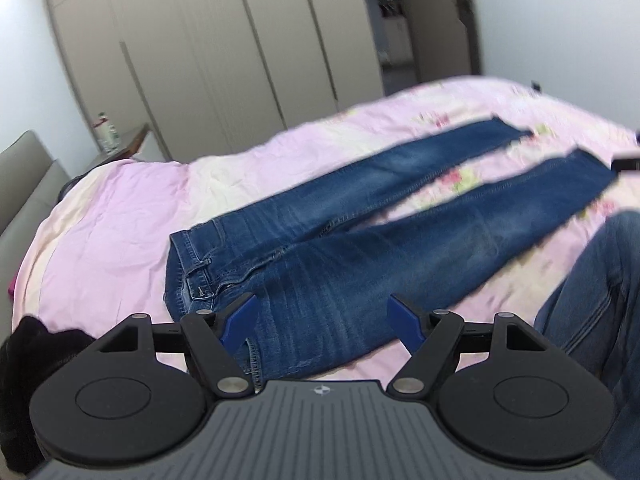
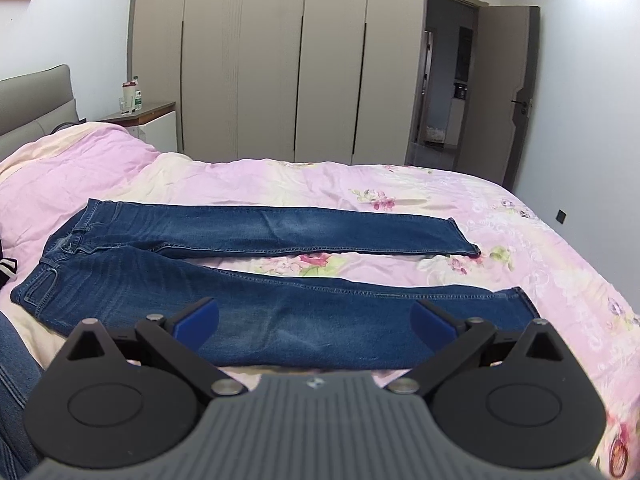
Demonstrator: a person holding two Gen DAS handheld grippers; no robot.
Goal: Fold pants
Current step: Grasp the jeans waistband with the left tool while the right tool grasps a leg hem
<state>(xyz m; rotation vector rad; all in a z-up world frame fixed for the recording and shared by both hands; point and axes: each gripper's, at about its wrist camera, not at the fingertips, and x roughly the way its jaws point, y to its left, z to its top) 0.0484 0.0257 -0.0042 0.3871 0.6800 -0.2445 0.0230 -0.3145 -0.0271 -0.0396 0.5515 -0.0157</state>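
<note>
Nearest in the left wrist view, the left gripper hangs over the hip of the jeans, its jaws wide apart and gripping nothing. In the right wrist view, the right gripper hangs over the near trouser leg, jaws likewise spread and empty. The jeans lie flat on the bed, unfolded, the waistband toward the headboard and the 2 legs stretched out side by side with a strip of pink flowered quilt showing between them. A dark garment sits at the near left edge of the left view. Beyond the bed stands a nightstand carrying bottles, then a tall wardrobe, and an open door farther right.
</note>
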